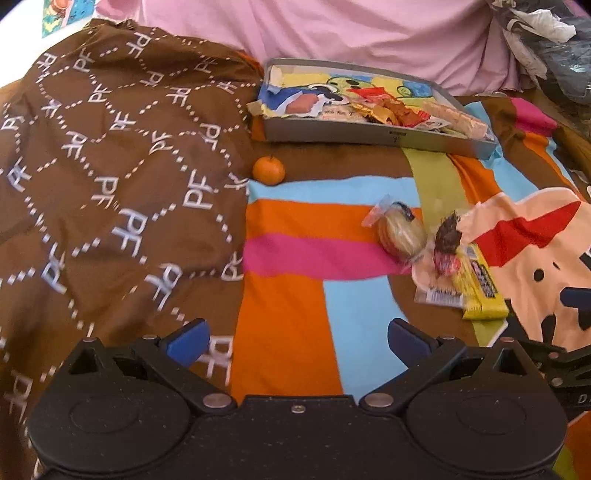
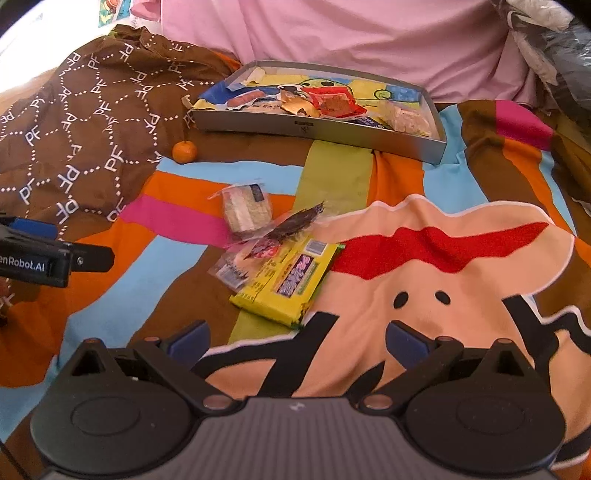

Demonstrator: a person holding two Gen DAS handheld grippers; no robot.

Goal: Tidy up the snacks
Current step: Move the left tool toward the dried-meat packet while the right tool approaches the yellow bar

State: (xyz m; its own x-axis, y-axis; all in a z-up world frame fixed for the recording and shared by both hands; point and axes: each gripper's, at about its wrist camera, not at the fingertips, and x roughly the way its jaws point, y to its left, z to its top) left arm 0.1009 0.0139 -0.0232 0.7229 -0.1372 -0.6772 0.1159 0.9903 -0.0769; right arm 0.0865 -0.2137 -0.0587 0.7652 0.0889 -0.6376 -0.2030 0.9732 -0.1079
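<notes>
Snacks [image 2: 284, 273] lying loose on striped blanket [image 2: 177, 258], near gray tray [image 2: 317, 133] holding more; orange [image 2: 184, 151] sitting beside tray. Left gripper [image 1: 297, 341] and right gripper [image 2: 297, 339] hovering agape, gripping nothing.

Left gripper [image 1: 297, 341]: black housing, two round discs, silver rivets, blue finger pads [image 1: 188, 341]. Right gripper [image 2: 297, 341]: grey ribbed centre plate, same blue pads.

Striped cartoon bedspread [image 2: 424, 266], brown monogram cloth [image 1: 110, 166], pink sheet [image 2: 332, 33] behind
</notes>
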